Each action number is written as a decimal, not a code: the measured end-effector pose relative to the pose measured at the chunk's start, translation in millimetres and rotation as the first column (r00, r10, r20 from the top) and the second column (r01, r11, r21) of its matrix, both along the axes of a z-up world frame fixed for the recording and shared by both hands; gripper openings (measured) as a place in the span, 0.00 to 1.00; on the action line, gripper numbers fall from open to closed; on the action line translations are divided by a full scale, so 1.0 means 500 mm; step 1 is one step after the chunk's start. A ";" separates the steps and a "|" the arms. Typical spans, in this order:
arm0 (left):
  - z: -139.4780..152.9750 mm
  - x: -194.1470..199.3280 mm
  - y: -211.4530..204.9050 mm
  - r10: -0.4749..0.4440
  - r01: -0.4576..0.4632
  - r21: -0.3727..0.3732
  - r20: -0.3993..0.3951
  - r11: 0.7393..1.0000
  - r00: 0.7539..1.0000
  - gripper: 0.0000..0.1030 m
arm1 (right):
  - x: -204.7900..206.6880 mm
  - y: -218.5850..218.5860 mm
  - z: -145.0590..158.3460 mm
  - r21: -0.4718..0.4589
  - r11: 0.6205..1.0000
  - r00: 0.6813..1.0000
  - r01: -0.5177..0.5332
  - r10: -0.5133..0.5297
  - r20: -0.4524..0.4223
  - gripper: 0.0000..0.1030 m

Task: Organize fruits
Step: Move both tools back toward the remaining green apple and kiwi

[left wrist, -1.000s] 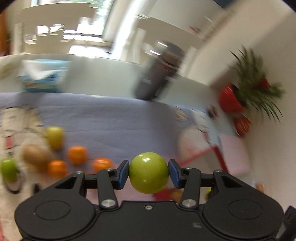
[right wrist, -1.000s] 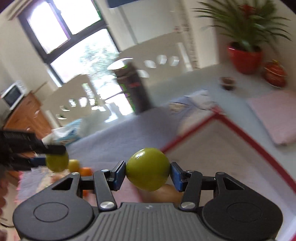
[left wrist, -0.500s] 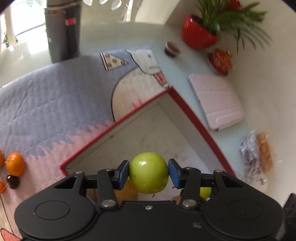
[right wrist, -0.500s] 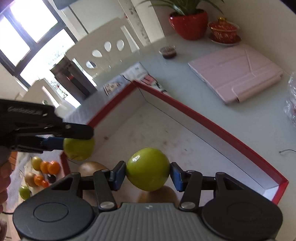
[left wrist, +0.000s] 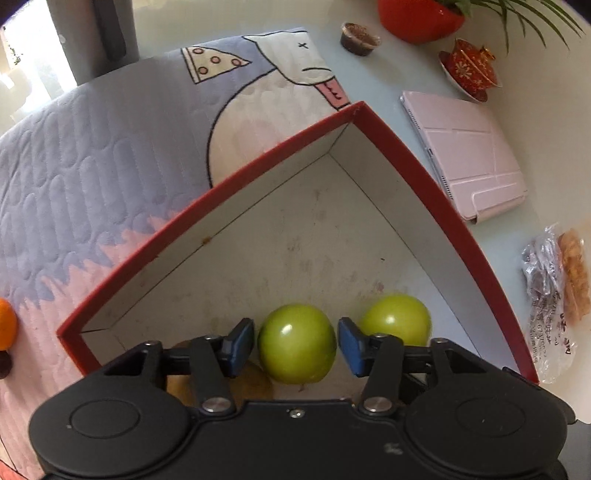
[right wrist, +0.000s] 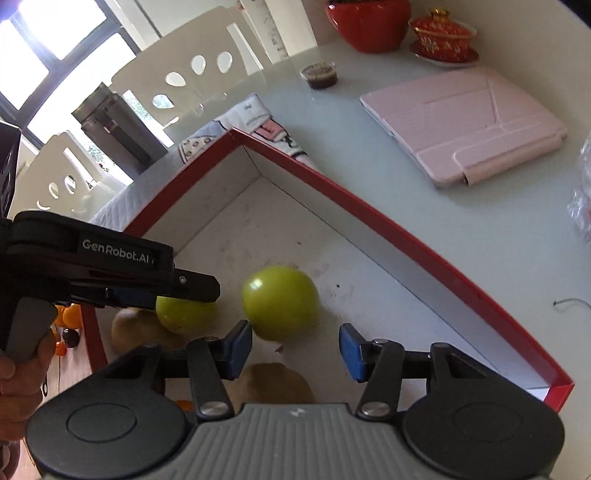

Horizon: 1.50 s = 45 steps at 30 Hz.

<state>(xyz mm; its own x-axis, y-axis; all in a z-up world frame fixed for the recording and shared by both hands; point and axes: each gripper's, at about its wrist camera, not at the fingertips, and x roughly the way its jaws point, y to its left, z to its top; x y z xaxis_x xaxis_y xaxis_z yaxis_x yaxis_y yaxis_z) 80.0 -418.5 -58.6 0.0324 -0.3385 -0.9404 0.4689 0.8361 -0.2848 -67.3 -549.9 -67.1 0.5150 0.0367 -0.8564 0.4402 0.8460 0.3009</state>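
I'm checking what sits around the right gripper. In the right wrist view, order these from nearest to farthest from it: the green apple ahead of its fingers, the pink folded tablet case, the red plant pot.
1. Green apple, in the red-rimmed box, just ahead of the open right gripper.
2. Pink folded tablet case, on the table beyond the box, right.
3. Red plant pot, far edge.

Two apples [left wrist: 296, 343] [left wrist: 396, 318] are seen side by side in the box [left wrist: 413, 162], which is set partly on a mat [left wrist: 92, 155] on the desk [right wrist: 369, 140]; a tablet case [left wrist: 469, 155] lies to its right.
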 end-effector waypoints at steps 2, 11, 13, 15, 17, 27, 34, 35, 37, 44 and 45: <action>0.007 -0.001 0.002 0.006 -0.005 -0.008 0.005 1.000 1.000 0.74 | -0.003 0.000 -0.002 -0.001 1.000 1.000 -0.001 0.001 -0.005 0.64; 0.050 0.006 0.016 0.022 -0.021 -0.006 0.037 1.000 0.999 0.78 | -0.019 -0.016 0.023 0.029 0.998 0.998 0.054 -0.055 0.039 0.78; 0.062 0.007 0.023 0.017 -0.016 -0.018 0.041 1.000 0.999 0.78 | -0.022 -0.017 0.033 0.033 0.997 0.996 0.068 -0.070 0.050 0.80; 0.077 0.007 0.034 0.030 -0.028 -0.032 0.051 0.999 0.998 0.78 | -0.024 -0.014 0.042 0.036 0.997 0.995 0.074 -0.076 0.060 0.80; 0.090 0.007 0.045 0.038 -0.035 -0.049 0.062 0.998 0.997 0.78 | -0.022 -0.008 0.051 0.031 0.997 0.995 0.073 -0.075 0.065 0.80; 0.166 0.002 0.156 0.109 -0.094 -0.141 0.098 0.986 0.989 0.78 | -0.011 0.064 0.108 -0.029 0.999 0.995 0.025 -0.022 0.100 0.81; 0.212 0.010 0.282 0.205 -0.180 -0.177 0.135 0.968 0.969 0.78 | 0.016 0.109 0.164 -0.064 0.998 0.988 0.006 0.004 0.155 0.81; 0.217 0.012 0.302 0.221 -0.194 -0.180 0.139 0.964 0.965 0.78 | 0.022 0.118 0.170 -0.070 0.998 0.987 0.001 0.011 0.161 0.81; 0.227 0.016 0.347 0.255 -0.226 -0.185 0.149 0.956 0.956 0.78 | 0.037 0.141 0.182 -0.081 0.997 0.985 -0.014 0.028 0.173 0.81; 0.246 0.030 0.527 0.391 -0.359 -0.199 0.159 0.912 0.906 0.78 | 0.110 0.250 0.213 -0.098 0.990 0.971 -0.105 0.124 0.202 0.82; 0.245 0.032 0.556 0.415 -0.383 -0.200 0.156 0.902 0.896 0.78 | 0.120 0.267 0.215 -0.102 0.987 0.969 -0.124 0.142 0.204 0.82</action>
